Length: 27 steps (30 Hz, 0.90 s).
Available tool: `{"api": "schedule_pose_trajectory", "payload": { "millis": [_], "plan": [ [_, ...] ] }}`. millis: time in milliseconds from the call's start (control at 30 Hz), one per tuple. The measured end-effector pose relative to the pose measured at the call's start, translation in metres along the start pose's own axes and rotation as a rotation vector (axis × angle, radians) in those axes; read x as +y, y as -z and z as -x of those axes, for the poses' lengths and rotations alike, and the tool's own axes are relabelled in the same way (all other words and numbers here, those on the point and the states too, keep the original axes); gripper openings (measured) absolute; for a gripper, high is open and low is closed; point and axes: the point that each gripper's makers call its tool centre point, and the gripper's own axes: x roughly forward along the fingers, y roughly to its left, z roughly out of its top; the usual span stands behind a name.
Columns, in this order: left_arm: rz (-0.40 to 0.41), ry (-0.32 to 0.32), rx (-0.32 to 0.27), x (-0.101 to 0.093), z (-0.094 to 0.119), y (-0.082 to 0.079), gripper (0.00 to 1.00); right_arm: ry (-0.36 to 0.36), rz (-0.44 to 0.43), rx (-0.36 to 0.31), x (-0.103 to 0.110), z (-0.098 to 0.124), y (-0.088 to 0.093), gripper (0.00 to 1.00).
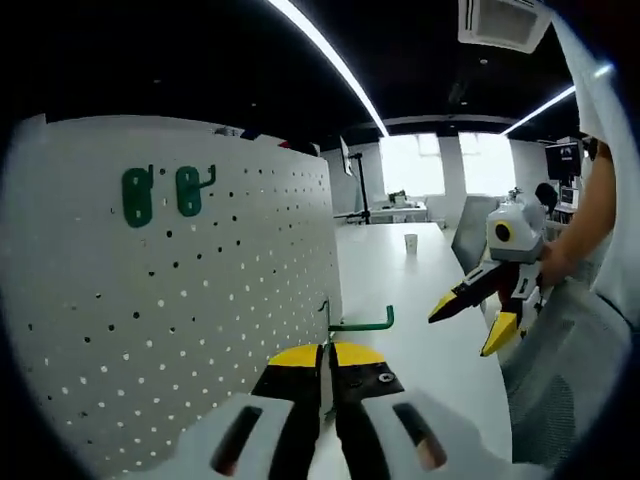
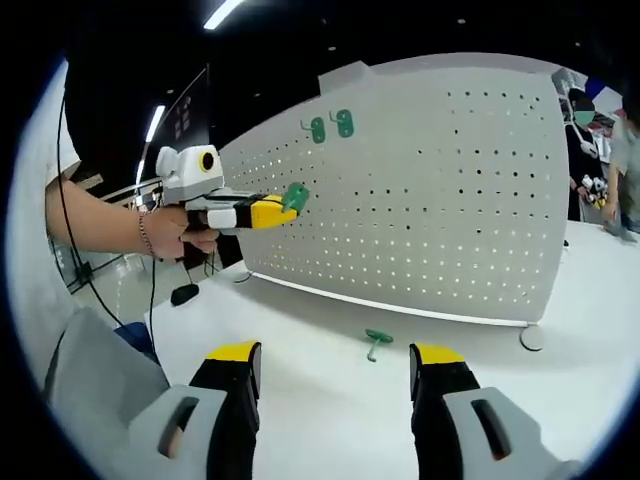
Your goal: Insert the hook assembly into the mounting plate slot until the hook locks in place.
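In the left gripper view, the left gripper [image 1: 327, 362] had its jaws closed on a green hook [image 1: 360, 322] beside the white pegboard [image 1: 180, 290]. In the right gripper view, the right gripper [image 2: 335, 362] hung with jaws wide apart and empty above the surface [image 2: 330, 420], where another hook [image 2: 377, 342] lay near the pegboard.

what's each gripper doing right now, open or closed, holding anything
Left gripper: shut on the green hook.
Right gripper: open, holding nothing.
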Motion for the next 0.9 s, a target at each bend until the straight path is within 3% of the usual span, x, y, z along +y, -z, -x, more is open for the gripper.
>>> {"api": "schedule_pose_trajectory", "payload": {
  "millis": [467,900],
  "plan": [
    [0.099,-0.079,-0.104,-0.015,0.034,-0.014,0.03,-0.009,0.002,-0.032,0.004,0.000,-0.007,0.58],
    [0.156,-0.169,-0.119,-0.013,0.059,-0.005,0.03,-0.014,0.008,-0.028,0.007,0.000,-0.005,0.58]
  ]
}}
